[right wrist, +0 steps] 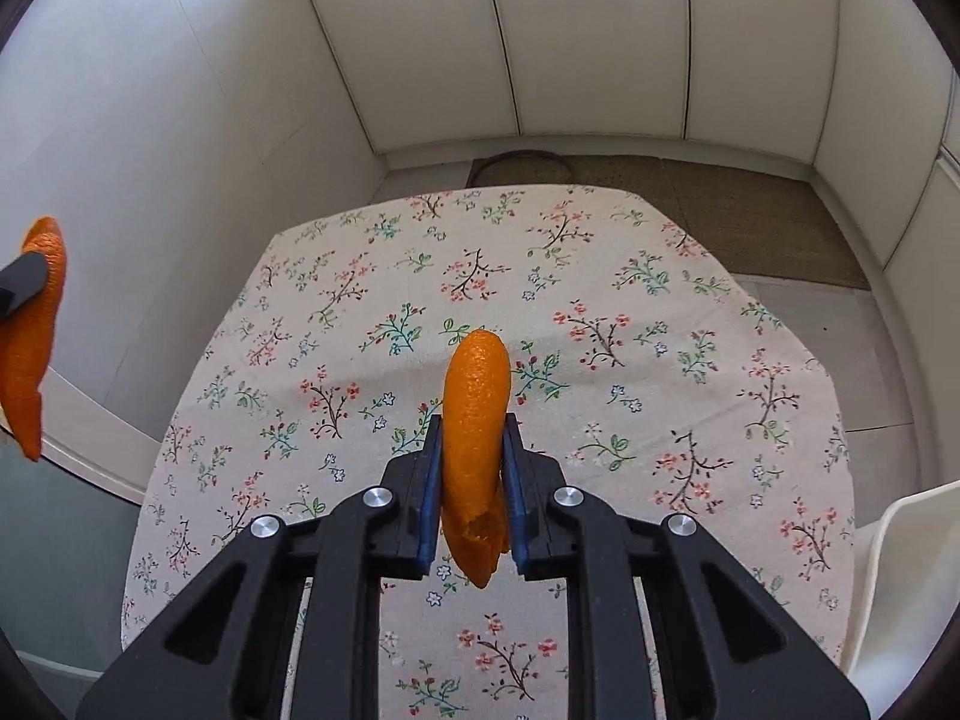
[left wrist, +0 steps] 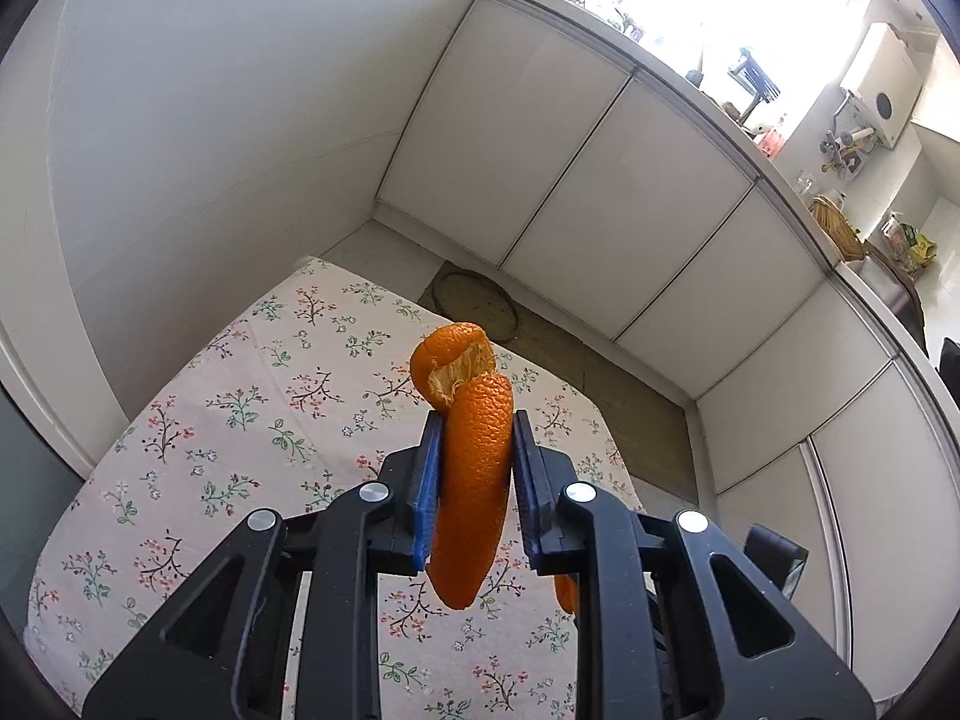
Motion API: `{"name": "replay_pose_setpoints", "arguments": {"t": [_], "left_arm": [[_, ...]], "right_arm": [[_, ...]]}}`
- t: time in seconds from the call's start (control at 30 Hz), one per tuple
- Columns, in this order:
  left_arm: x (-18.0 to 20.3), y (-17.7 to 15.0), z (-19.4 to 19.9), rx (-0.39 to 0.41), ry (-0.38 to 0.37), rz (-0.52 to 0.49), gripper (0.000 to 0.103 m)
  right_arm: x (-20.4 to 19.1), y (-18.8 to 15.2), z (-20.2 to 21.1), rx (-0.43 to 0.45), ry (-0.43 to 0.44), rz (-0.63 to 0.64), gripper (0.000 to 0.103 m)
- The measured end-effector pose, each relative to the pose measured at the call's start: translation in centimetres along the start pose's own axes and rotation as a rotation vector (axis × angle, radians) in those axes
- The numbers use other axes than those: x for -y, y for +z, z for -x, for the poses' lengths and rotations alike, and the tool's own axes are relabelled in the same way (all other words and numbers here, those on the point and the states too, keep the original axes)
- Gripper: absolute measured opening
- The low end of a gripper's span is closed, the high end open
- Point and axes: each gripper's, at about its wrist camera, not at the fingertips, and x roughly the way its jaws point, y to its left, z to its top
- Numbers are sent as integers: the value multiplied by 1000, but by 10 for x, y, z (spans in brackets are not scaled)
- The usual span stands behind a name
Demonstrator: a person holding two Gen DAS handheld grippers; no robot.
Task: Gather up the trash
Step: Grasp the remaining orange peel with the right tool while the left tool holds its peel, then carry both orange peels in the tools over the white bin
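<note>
The left gripper (left wrist: 478,438) clamps one orange peel (left wrist: 474,480); the right gripper (right wrist: 474,438) clamps another peel (right wrist: 474,450). A further orange scrap at 5 o'clock (left wrist: 566,594) is mostly hidden.

tablecloth (right wrist: 600,324): bare, open to pass | left: wall (right wrist: 150,120) | ahead: cabinets (right wrist: 600,30)

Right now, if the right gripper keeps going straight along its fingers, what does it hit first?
Probably the flowered tablecloth. The right gripper, shut on an orange peel, points down at its bare middle; nothing shows between. Depth is unclear.
</note>
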Motion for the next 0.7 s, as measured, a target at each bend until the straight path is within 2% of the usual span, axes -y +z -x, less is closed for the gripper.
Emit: {"name": "replay_pose_setpoints", "arguments": {"t": [0.43, 0.7], "left_arm": [[49, -21, 10, 8, -15, -121, 21], [84, -42, 6, -6, -32, -207, 21]], "right_arm": [[57, -20, 83, 145, 3, -74, 18], [109, -35, 128, 214, -74, -115, 18]]}}
